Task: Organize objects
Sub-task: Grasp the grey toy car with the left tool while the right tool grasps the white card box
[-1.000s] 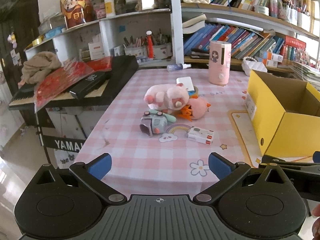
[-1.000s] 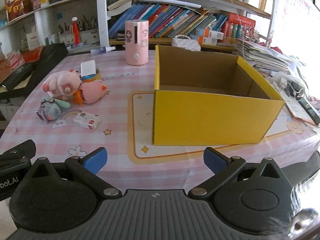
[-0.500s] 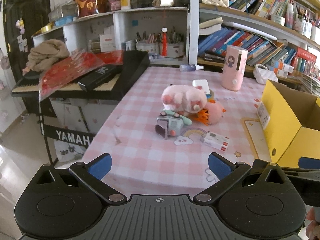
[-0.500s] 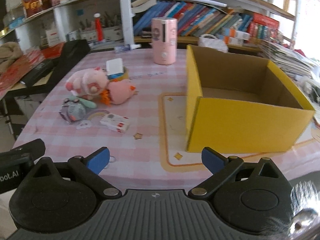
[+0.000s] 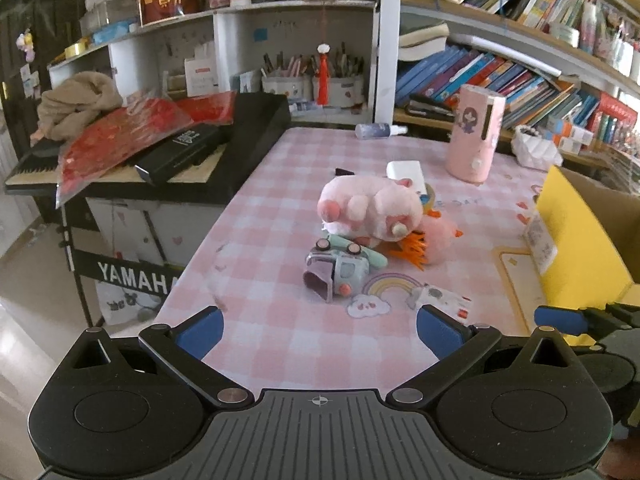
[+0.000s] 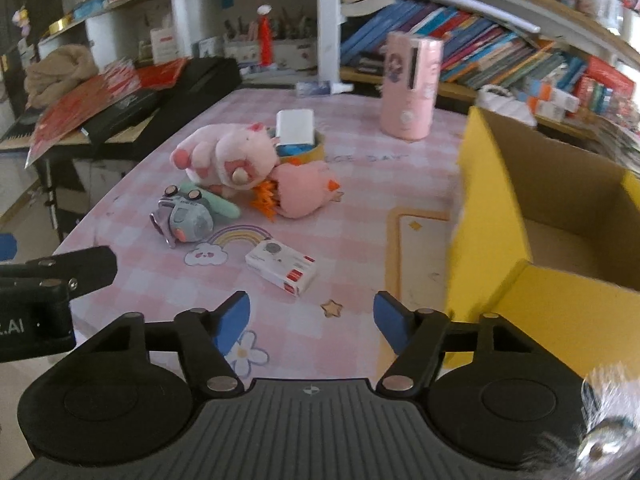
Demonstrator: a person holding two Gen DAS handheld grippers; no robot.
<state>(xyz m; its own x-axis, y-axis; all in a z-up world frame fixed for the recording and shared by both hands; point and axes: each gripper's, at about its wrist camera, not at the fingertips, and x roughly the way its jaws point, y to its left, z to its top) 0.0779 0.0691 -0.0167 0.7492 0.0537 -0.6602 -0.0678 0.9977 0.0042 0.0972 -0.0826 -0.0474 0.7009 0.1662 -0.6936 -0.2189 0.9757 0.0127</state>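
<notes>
Jaws of both grippers stand apart with nothing between them: the left gripper is spread wide over the near edge of the pink checked tablecloth, while the right gripper has just been closing to a narrower gap, its blue pads clear of any object

Objects to be organized lie clustered mid-table, well apart from both grippers. A pink plush pig lies on its side, resting against a pink plush bird with orange fringe. Just in front of the pig lies a grey-blue plush toy aeroplane, touching a mint-green soft piece. A small white carton with red markings lies flat nearest the right gripper, beside a rainbow print on the cloth. Behind the plush toys a white rectangular block stands in a roll of tape

An open yellow cardboard box stands at the right of the table. A tall pink cylindrical appliance stands upright near the far edge. A black keyboard instrument adjoins the table's left side
</notes>
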